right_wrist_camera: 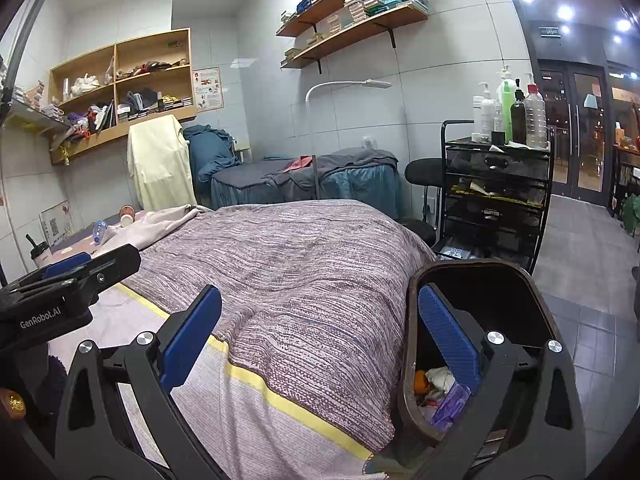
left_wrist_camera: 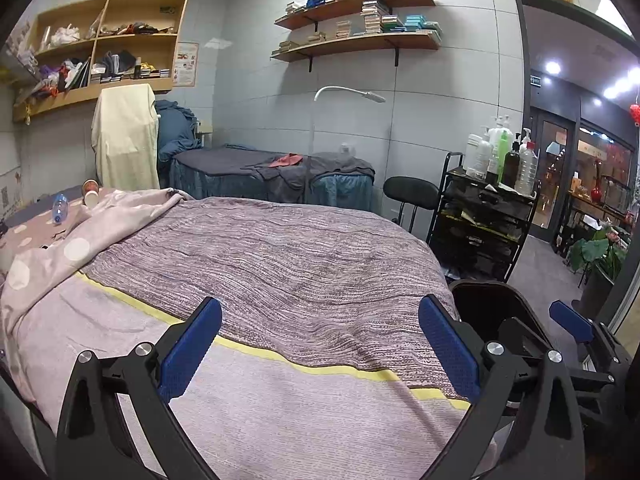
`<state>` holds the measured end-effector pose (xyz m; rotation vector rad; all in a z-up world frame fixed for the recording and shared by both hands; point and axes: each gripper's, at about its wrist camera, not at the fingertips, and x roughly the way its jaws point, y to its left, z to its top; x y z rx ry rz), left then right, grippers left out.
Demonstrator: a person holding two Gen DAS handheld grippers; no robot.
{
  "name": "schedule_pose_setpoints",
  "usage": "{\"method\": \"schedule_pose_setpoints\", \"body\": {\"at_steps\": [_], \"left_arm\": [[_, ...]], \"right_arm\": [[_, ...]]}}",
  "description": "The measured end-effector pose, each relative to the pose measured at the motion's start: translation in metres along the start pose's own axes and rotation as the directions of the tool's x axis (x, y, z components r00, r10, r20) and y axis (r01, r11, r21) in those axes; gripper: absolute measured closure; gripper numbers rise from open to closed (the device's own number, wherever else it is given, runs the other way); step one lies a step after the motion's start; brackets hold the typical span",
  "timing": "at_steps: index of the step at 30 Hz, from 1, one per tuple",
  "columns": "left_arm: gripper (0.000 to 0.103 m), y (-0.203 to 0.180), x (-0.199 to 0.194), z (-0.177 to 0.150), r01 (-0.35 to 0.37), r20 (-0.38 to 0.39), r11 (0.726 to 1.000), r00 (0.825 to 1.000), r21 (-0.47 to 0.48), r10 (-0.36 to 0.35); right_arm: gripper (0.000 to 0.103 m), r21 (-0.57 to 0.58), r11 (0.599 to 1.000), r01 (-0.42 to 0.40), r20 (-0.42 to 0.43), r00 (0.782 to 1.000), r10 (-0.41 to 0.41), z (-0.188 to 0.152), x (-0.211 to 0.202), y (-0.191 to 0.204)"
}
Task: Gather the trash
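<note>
Wide stretch of striped mauve woven bedspread lies bare ahead of both grippers — open passage along the bed toward the far end. There, a crumpled pink polka-dot quilt rises as a ridge at the left; beyond it a clear plastic bottle with blue cap and two paper cups lie near each other. Right side is tight: dark oval plastic trash bin sits just beside the bed edge, and the right gripper has one blue pad inside its rim. Behind the bin, black tiered cart and black round stool block the aisle — grey tiled floor to their right is open. Left gripper juts in beside the right.
</note>
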<state>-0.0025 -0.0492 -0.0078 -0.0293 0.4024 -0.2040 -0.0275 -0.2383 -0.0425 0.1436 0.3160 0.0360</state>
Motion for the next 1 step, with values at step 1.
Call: {"method": "schedule_pose_setpoints", "body": {"at_steps": [1], "left_arm": [[0.006,0.0002,0.0,-0.0002,0.001,0.0,1.0,1.0,0.0,-0.001]], "right_arm": [[0.006,0.0,1.0,0.0,0.0,1.0,0.0,0.0001,0.0001,-0.0001]]}}
